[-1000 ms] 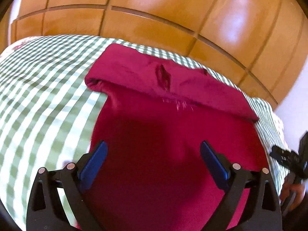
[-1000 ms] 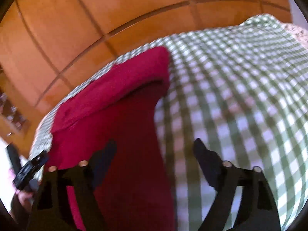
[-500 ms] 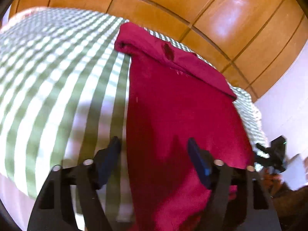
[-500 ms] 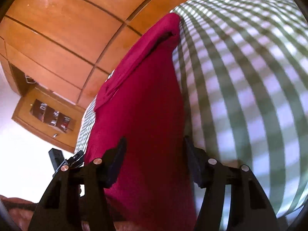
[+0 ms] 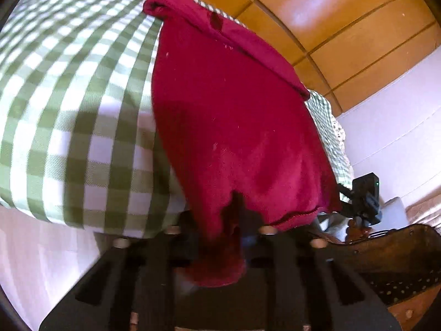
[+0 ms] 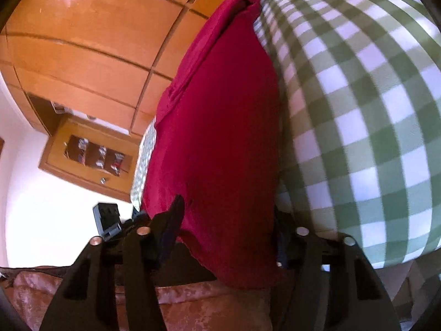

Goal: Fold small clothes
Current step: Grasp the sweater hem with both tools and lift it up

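Observation:
A dark red garment [image 5: 234, 110] lies flat on the green-and-white checked bedcover [image 5: 82, 96], its far end folded over. Its near hem hangs off the bed's front edge. My left gripper [image 5: 234, 220] is closing and pinches the hem's left corner, with red cloth bunched between the jaws. In the right wrist view the garment [image 6: 226, 110] runs away from me over the checked cover [image 6: 358, 110]. My right gripper [image 6: 226, 220] is closing around the hem's right corner; cloth fills the gap, but the fingers [image 6: 173, 218] still stand apart.
A wooden panelled wall [image 5: 344, 27] rises behind the bed. A wooden bedside cabinet [image 6: 91, 154] stands at the left in the right wrist view. A brown studded leather item [image 5: 399, 262] and brownish patterned fabric [image 6: 193, 303] lie below the bed's edge.
Both grippers have dropped toward the bed's near edge and swung out to the hem's corners. The left jaws have closed onto the red cloth. The right jaws have narrowed around it.

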